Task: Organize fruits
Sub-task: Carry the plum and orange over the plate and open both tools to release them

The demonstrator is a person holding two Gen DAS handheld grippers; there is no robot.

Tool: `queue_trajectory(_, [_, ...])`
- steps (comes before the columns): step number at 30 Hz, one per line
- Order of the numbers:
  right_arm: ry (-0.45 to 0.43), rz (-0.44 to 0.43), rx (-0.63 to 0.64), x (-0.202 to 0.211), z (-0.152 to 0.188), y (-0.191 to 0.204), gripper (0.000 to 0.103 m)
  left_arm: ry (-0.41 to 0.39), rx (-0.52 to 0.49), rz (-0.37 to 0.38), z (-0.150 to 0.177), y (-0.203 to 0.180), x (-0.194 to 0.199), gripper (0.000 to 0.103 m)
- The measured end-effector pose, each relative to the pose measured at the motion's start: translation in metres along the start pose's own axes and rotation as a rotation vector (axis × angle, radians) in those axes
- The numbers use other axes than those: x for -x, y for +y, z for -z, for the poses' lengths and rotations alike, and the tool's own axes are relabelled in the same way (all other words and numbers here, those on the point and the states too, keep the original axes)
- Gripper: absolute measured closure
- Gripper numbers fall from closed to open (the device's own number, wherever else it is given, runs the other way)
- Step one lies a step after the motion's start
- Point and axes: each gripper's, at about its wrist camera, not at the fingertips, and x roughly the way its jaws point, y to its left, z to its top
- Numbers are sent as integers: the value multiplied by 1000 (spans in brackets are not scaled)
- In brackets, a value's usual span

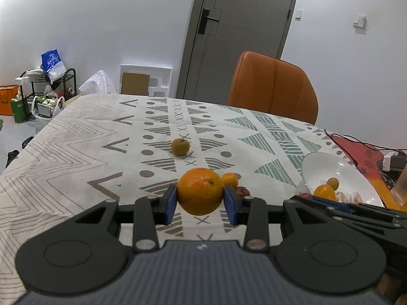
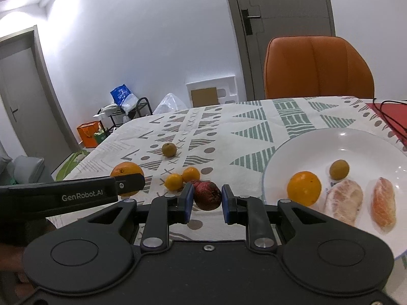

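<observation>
- Left wrist view: my left gripper [image 1: 200,199] has its blue pads pressed on either side of the big orange [image 1: 200,191], at its widest girth. It appears lifted just clear of the patterned tablecloth [image 1: 76,137], though I can't be sure.
- I judge this orange firm, fairly heavy for a fruit and a bit slick on the rind; the hold across the equator seems the right one, since a grip nearer the top would let it squirt out.
- Beyond it a small mandarin [image 1: 230,179] sits on the cloth, a greenish-brown fruit [image 1: 180,146] lies farther off, and the white plate [image 1: 338,175] is to the right.
- Right wrist view: my right gripper [image 2: 205,200] has its fingers spread around the dark red fruit [image 2: 207,195]. The left pad looks close to touching it and the right stands off with a gap, so I read it as not yet pinched.
- That red fruit looks wrinkled and probably soft, so I'd close gently across its middle.
- Two mandarins [image 2: 173,181] rest just behind it. The plate [image 2: 356,142] on the right already holds an orange [image 2: 304,188], a small olive-coloured fruit [image 2: 339,169] and two peeled citrus segments [image 2: 343,202].
</observation>
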Motion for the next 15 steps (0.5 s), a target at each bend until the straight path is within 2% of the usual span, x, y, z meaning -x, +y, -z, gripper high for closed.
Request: queue_trajectory(15, [-40, 48, -33, 30, 6, -28, 81, -22, -43, 51, 3, -37, 11, 65])
